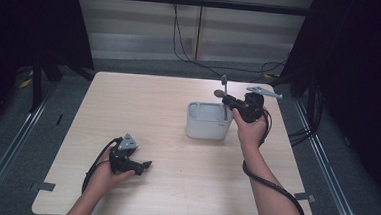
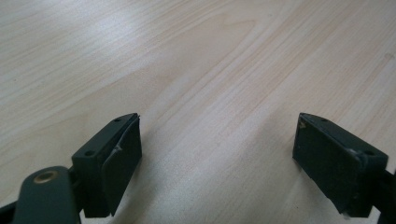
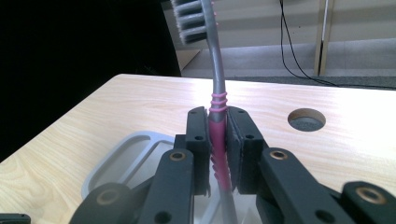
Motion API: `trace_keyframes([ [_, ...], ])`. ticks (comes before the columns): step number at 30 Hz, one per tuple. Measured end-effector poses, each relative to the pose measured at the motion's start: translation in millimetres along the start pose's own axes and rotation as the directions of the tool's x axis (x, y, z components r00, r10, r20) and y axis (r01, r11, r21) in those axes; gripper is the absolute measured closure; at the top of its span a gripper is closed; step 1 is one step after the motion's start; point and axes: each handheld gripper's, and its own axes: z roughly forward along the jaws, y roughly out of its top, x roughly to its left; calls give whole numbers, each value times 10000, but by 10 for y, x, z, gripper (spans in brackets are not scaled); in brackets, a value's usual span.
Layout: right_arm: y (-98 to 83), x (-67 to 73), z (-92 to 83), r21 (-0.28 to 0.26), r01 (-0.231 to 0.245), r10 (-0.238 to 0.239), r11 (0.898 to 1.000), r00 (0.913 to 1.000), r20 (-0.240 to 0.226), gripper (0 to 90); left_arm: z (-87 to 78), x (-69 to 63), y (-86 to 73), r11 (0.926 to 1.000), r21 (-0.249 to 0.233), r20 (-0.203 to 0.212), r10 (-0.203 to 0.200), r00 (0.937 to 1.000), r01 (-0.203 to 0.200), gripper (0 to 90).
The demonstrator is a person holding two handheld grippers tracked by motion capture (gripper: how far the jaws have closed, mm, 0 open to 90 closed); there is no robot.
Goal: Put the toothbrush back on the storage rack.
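Note:
A grey toothbrush (image 3: pixel 217 79) with a pink grip stands upright, bristles at the top, and my right gripper (image 3: pixel 217 142) is shut on its pink part. In the high view the toothbrush (image 1: pixel 224 97) rises over the right end of a grey-white rectangular holder (image 1: pixel 207 121), its lower end down inside the holder, with the right gripper (image 1: pixel 229 102) just right of the rim. My left gripper (image 1: pixel 146 164) rests near the table's front left, jaws pointing right. In the left gripper view its jaws stand wide apart over bare wood (image 2: pixel 219 93), nothing between them.
The light wooden table (image 1: pixel 144 99) has a round cable hole (image 3: pixel 307 119) beyond the right gripper. Black cables trail from both grippers, and more run along the floor behind the table. Dark curtains stand at left and right.

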Motion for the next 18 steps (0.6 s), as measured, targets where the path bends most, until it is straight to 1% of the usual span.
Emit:
trace_keyframes([
  [10,-115,-17,-41,191,32,-33,9998,10000,65,801,0,0,0,10000,-1,-3,1,10000,-1,153],
  [18,-170,-6,-54,288,76,-76,9996,10000,-17,801,0,0,0,10000,0,-3,2,10000,-2,153],
])
